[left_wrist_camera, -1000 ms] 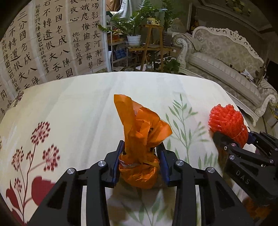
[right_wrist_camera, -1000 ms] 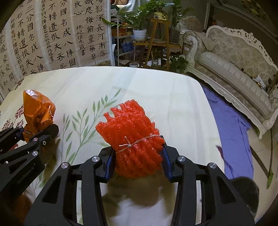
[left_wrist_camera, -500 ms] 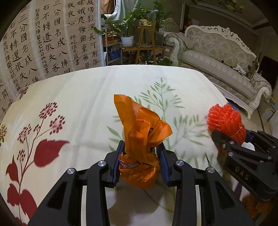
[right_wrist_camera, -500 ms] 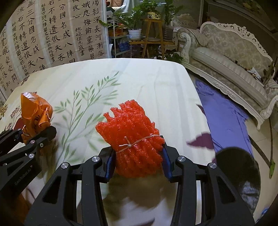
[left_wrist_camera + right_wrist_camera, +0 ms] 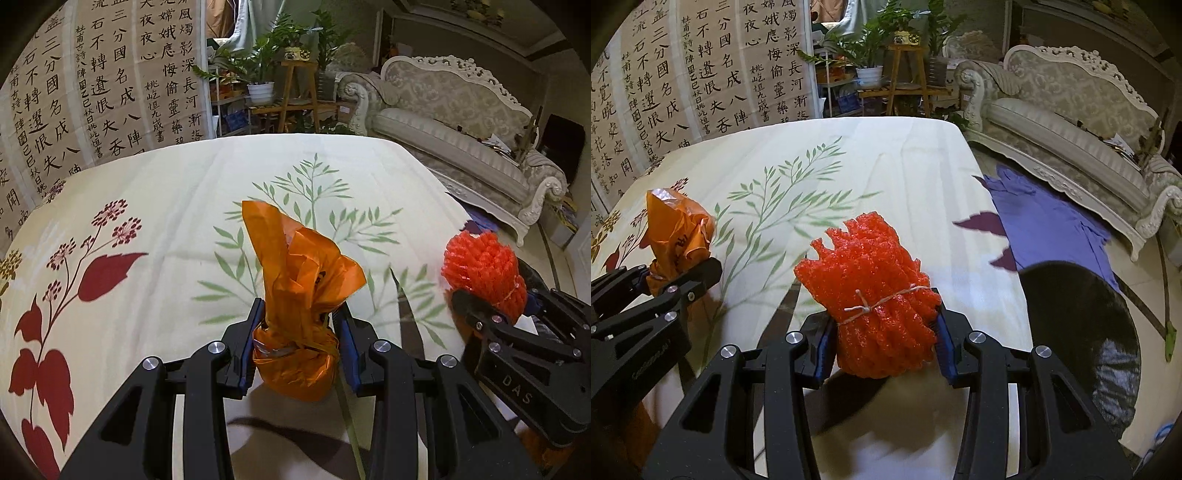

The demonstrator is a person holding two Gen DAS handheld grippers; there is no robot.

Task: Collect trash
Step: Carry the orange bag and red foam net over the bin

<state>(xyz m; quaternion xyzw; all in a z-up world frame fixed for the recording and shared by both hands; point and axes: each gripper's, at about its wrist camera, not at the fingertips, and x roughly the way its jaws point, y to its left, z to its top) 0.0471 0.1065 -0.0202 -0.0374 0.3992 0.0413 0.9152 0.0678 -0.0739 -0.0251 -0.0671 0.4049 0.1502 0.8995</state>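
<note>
My left gripper is shut on a crumpled orange plastic bag and holds it above the floral tablecloth. My right gripper is shut on a red foam net bundle tied with string. The bundle also shows at the right of the left wrist view, and the orange bag at the left of the right wrist view. The two grippers are side by side over the near part of the table.
A black trash bag opening sits on the floor right of the table, below its edge. A purple cloth lies on the floor beyond it. A white sofa and a plant stand stand behind the table.
Both grippers have drawn back toward the near side with their loads still held. The black trash bag opening has come into the right wrist view and shows more fully.
</note>
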